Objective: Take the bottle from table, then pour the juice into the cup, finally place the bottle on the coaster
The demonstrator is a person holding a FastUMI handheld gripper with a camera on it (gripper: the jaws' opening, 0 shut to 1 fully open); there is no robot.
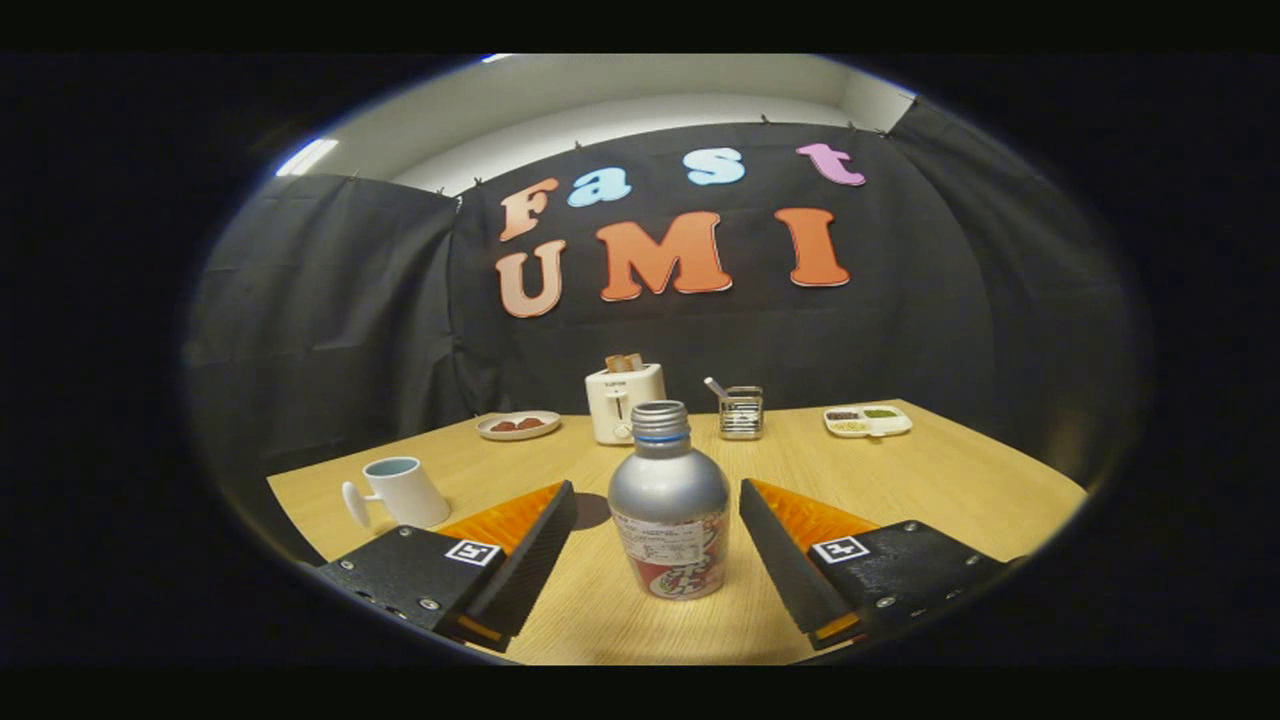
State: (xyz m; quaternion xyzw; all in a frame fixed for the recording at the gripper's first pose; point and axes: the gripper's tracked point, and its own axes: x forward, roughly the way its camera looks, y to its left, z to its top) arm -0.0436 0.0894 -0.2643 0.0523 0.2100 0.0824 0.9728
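**Gripper view: upright bottle framed by spread fingers**

Gripper view shows the bottle standing upright on the table, its long axis vertical, capped neck pointing straight up and its labelled lower half facing the camera. It stands between the two fingers of the gripper, roughly centred in the gap. The gripper is released: its fingers are spread wide, with bare table visible between each finger and the bottle's sides, so neither touches it. A white cup stands to the left, just beyond the left finger, handle turned to the left. Beyond the bottle, along the table's far edge, sit a plate, a toaster, a small wire holder and a divided tray.
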